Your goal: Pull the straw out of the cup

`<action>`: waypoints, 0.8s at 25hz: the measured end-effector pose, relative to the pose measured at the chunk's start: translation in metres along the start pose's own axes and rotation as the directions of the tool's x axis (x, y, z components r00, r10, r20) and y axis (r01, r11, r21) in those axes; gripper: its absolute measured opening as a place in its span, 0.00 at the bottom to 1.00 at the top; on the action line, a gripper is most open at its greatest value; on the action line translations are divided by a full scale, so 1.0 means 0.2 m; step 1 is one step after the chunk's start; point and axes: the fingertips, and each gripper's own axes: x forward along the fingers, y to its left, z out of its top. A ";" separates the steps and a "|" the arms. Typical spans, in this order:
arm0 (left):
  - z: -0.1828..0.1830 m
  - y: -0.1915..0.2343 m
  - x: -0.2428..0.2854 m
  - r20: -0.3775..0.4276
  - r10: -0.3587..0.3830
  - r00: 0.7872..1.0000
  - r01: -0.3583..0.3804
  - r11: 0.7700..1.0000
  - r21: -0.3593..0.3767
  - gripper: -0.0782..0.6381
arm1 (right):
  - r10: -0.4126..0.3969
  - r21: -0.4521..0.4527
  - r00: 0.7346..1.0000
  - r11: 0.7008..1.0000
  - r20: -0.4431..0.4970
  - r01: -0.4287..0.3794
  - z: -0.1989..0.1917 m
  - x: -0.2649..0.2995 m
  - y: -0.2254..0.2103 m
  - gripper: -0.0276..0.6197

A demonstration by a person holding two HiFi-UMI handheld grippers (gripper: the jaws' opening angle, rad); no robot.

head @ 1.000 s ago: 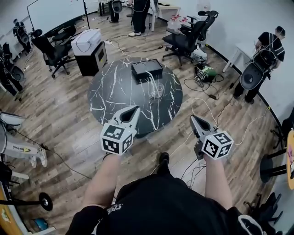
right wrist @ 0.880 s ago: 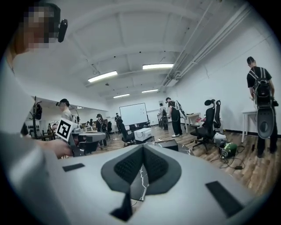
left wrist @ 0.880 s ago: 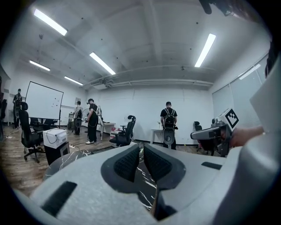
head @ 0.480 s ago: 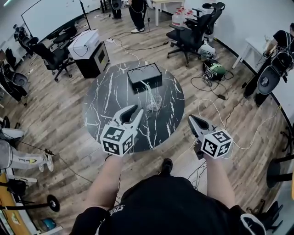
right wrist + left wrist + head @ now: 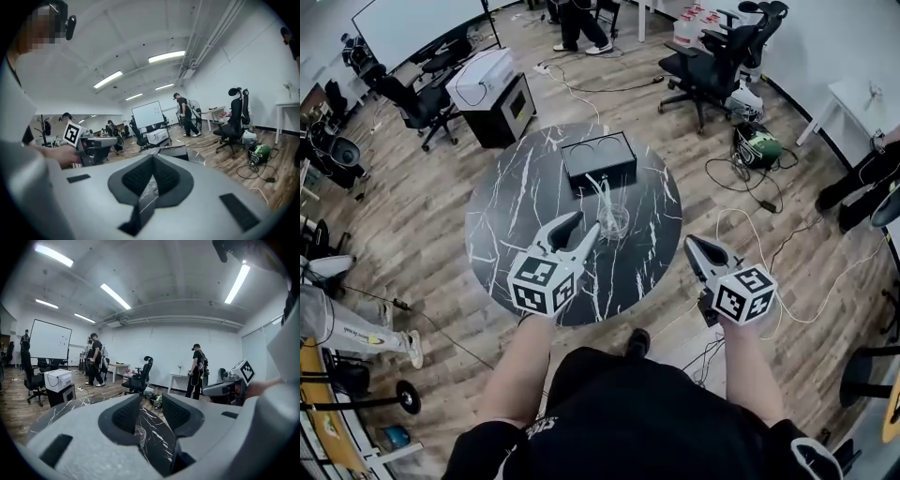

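Head view, table [image 5: 502, 220]: round, black with white veins, standing on a wood floor [image 5: 412, 206].
Head view, cup [image 5: 615, 221]: clear and upright, right of the table's middle, just in front of the box.
Head view, straw [image 5: 600, 192]: stands in the cup and leans up and to the left over its rim.
Head view, box [image 5: 598, 159]: black, with 2 round hollows on top, on the far part of the table.
Head view, left gripper [image 5: 586, 223]: over the table, aimed at the cup, tips near it. Its jaws are spread and have just been opening, with nothing between them.
Head view, right gripper [image 5: 688, 242]: at the table's right edge, apart from the cup. Its jaws are pressed together to 1 point.
Head view, room: chair [image 5: 712, 66] and whiteboard [image 5: 412, 28] beyond the table.
Left gripper view, jaws: the 2 dark pads stand apart. The table shows in the gap, and the cup shows faintly beyond the pads, untouched.
Left gripper view, right side: the right gripper with its marker cube [image 5: 246, 371], held in a hand.
Left gripper view, background: a person [image 5: 196, 371] stands by the far wall.
Right gripper view, jaws: the pads meet at their tips and pinch nothing.
Right gripper view, left side: the left gripper, held level beside the right one.
Right gripper view, beyond the jaws: the box on the table.
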 end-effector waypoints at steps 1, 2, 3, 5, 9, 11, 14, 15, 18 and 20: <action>0.00 0.01 0.01 0.001 0.006 1.000 -0.006 1.000 -0.006 0.34 | 0.002 0.002 1.000 1.000 -0.007 -0.002 0.00 0.03 -0.02 0.05; 0.00 0.03 0.02 0.001 0.011 1.000 -0.011 1.000 -0.012 0.34 | 0.005 0.008 1.000 1.000 -0.015 -0.005 0.00 0.05 -0.02 0.05; 0.00 0.05 0.02 -0.001 0.015 1.000 -0.015 1.000 -0.015 0.34 | 0.010 0.015 1.000 1.000 -0.022 -0.010 -0.01 0.08 -0.02 0.05; -0.01 0.10 0.03 -0.003 0.017 1.000 -0.017 1.000 -0.019 0.36 | 0.019 0.019 0.999 1.000 -0.034 -0.018 -0.02 0.13 -0.01 0.05; -0.02 0.20 0.08 0.002 -0.011 1.000 0.011 0.999 -0.033 0.39 | -0.001 0.019 0.999 1.000 -0.043 0.002 0.03 0.25 0.01 0.05; -0.03 0.23 0.09 -0.004 -0.034 0.999 0.034 0.999 -0.031 0.39 | -0.003 0.019 0.999 1.000 -0.040 0.003 0.05 0.28 0.05 0.05; -0.07 0.27 0.13 -0.019 -0.057 0.998 0.056 0.998 -0.038 0.40 | -0.025 0.013 0.998 1.000 -0.050 0.026 0.04 0.31 0.06 0.05; -0.10 0.28 0.14 -0.028 -0.063 0.998 0.061 0.997 -0.047 0.40 | -0.032 0.022 0.998 0.999 -0.053 0.033 0.02 0.32 0.05 0.05; -0.18 0.31 0.20 -0.059 -0.079 0.995 0.074 0.995 -0.074 0.42 | -0.035 0.043 0.997 0.998 -0.075 0.038 -0.03 0.36 0.03 0.05; -0.23 0.33 0.24 -0.080 -0.082 0.993 0.075 0.993 -0.087 0.42 | -0.032 0.049 0.995 0.998 -0.093 0.037 -0.05 0.39 0.00 0.05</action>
